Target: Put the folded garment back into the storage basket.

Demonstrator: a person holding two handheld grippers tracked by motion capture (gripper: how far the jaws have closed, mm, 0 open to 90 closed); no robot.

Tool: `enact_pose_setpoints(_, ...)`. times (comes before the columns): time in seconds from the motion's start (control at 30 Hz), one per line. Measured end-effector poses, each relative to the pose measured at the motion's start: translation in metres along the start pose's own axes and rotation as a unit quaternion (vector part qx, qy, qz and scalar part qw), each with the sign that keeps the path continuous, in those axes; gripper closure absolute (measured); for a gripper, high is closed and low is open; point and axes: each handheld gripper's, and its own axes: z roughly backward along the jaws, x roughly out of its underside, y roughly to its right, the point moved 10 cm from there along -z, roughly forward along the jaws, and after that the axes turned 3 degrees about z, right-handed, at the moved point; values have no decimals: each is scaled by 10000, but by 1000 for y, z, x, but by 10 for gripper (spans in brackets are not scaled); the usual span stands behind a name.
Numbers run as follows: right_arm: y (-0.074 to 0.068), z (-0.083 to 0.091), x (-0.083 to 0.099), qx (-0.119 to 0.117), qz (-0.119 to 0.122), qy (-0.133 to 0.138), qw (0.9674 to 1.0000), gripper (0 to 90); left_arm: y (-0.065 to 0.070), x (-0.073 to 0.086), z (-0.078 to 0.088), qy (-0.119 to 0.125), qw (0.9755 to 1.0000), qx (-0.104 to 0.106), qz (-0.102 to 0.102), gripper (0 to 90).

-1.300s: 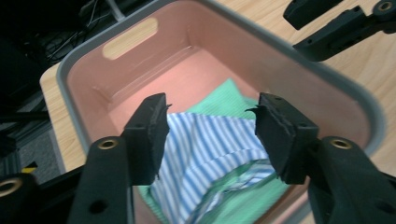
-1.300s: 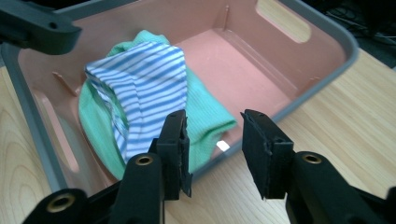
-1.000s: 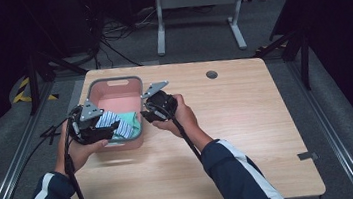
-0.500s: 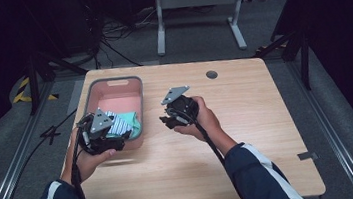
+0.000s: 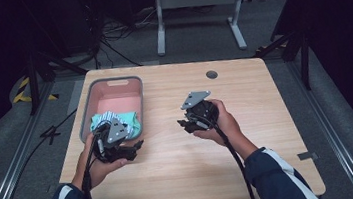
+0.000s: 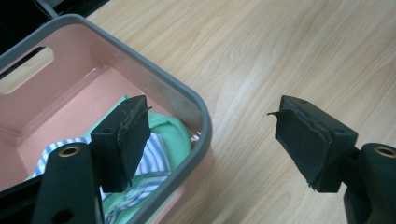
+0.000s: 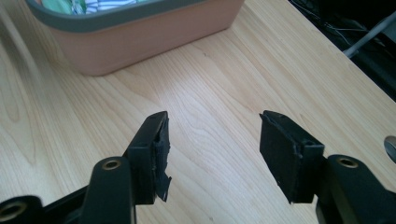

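Pink bin (image 5: 113, 94) holds folded cloth (image 5: 111, 121); left hand-held gripper (image 6: 210, 135) gapes wide; right hand-held gripper (image 7: 212, 149) likewise, empty.

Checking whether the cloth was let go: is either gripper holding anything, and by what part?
Nothing is held. The left gripper and the right gripper are both open with empty jaws. The cloth lies in the bin.

The high view looks forward and down from above the person's side, taking in the whole tabletop (image 5: 249, 141). Each gripper view sits low and close, looking along its own fingers. Both share the pink bin (image 6: 201, 126), toward 10 o'clock on the tabletop.
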Motion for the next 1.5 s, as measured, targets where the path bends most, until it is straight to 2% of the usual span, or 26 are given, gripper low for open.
enact_pose_setpoints(0.5, 9, 24, 43, 174, -34, -27, 9998, 391, 28, 5, -18, -70, 9993, 214, -291, 266)
enact_pose_setpoints(0.73, 12, 33, 59, 257, -48, -46, 9996, 378, 34, 12, -24, -148, 9989, 275, -349, 264)
enact_pose_setpoints(0.8, 13, 36, 72, 274, -106, -103, 9995, 372, 36, 16, -28, -181, 9986, 285, -395, 264)
enact_pose_setpoints(0.9, 15, 37, 80, 329, -82, -151, 9993, 367, 39, 18, -31, -184, 9986, 277, -403, 246)
enact_pose_setpoints(1.13, 16, 41, 113, 341, -385, -171, 9985, 347, 46, 32, -41, -372, 9976, 357, -473, 231)
enact_pose_setpoints(1.23, 17, 43, 121, 316, -449, -138, 9984, 347, 45, 35, -43, -402, 9976, 309, -478, 222)
enact_pose_setpoints(1.27, 17, 45, 129, 314, -464, -97, 9984, 347, 46, 38, -45, -409, 9976, 325, -452, 214)
enact_pose_setpoints(1.37, 17, 47, 135, 311, -501, -60, 9982, 347, 48, 41, -46, -410, 9974, 385, -446, 213)
enact_pose_setpoints(1.5, 18, 53, 155, 338, -604, -66, 9976, 342, 50, 49, -49, -462, 9969, 447, -452, 204)
